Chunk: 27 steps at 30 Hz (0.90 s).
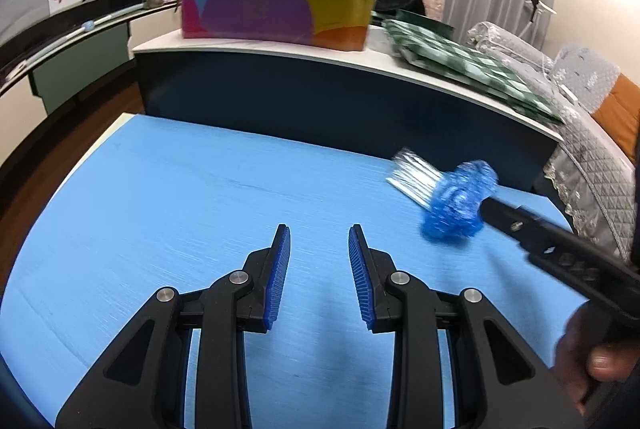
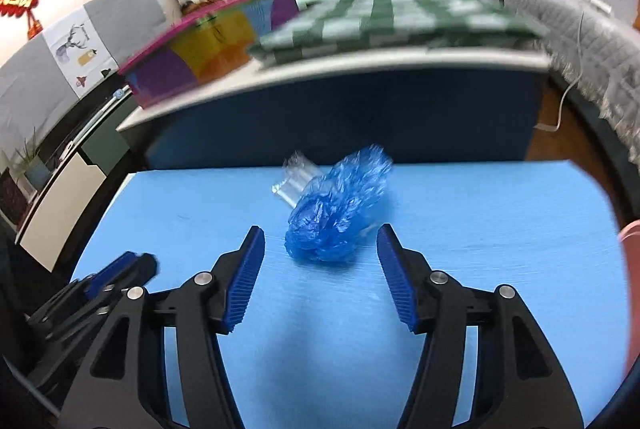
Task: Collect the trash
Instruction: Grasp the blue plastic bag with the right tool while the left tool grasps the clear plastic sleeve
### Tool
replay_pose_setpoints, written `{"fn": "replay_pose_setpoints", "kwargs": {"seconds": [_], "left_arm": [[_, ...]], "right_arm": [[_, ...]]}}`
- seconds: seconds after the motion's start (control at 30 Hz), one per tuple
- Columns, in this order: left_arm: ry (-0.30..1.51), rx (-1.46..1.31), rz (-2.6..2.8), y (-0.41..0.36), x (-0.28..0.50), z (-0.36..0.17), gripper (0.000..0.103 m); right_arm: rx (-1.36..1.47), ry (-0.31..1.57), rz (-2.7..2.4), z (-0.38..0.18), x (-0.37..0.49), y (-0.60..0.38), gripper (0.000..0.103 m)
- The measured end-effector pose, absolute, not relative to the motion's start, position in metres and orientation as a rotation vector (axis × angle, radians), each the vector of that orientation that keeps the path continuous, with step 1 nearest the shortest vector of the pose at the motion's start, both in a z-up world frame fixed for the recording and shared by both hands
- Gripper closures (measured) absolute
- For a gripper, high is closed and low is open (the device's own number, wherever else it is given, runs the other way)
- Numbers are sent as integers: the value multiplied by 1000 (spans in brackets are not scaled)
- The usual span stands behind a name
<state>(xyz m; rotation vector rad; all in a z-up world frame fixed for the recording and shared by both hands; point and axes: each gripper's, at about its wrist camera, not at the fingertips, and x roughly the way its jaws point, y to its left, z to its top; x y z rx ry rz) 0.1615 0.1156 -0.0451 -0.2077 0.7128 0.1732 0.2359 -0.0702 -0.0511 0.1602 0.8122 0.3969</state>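
- The left gripper (image 1: 319, 235) hovers over the blue counter (image 1: 168, 213) with its fingers (image 1: 280, 277) apart and nothing between them.
- The right gripper (image 2: 320, 235) also has its fingers (image 2: 246, 277) apart, wider than the left pair, with nothing clamped.
- A crumpled blue bag (image 2: 340, 209) lies on the counter just ahead of the right gripper, roughly in line with the gap between the fingers but beyond their tips.
- A clear wrapper (image 2: 294, 181) lies against the far side of the bag, touching it.
- In the left wrist view the bag (image 1: 460, 201) and the wrapper (image 1: 414, 177) sit to the right, with the dark tip of the right gripper (image 1: 496, 209) at the near edge of the bag; motion blur hides whether they touch.
- A hand (image 1: 592, 361) holds the right gripper at the lower right edge.
- Behind the counter stands a higher shelf (image 1: 256, 47) with a white top, carrying a colourful box (image 1: 276, 11) and a green checked cloth (image 1: 468, 65).
- A grey quilted sofa (image 1: 592, 133) stands at the right.
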Motion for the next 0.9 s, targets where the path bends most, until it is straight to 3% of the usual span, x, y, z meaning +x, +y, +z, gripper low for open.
{"fn": "replay_pose_setpoints", "kwargs": {"seconds": [0.1,0.27,0.53,0.83,0.9], "left_arm": [[717,-217,193,125,164,-48,72],[723,-217,207,128,171,-51,72],[719,-156,158,95,181,-54,72],[737,-193,57,52,196,-54,72],[751,-191,47,42,203,-54,68]], "right_arm": [[167,843,392,-66,247,-65,46],[174,850,440,-71,249,-67,96],[185,794,419,-53,218,-120,98],[188,858,324,-61,188,-191,98],[214,868,308,-65,187,-201,98]]}}
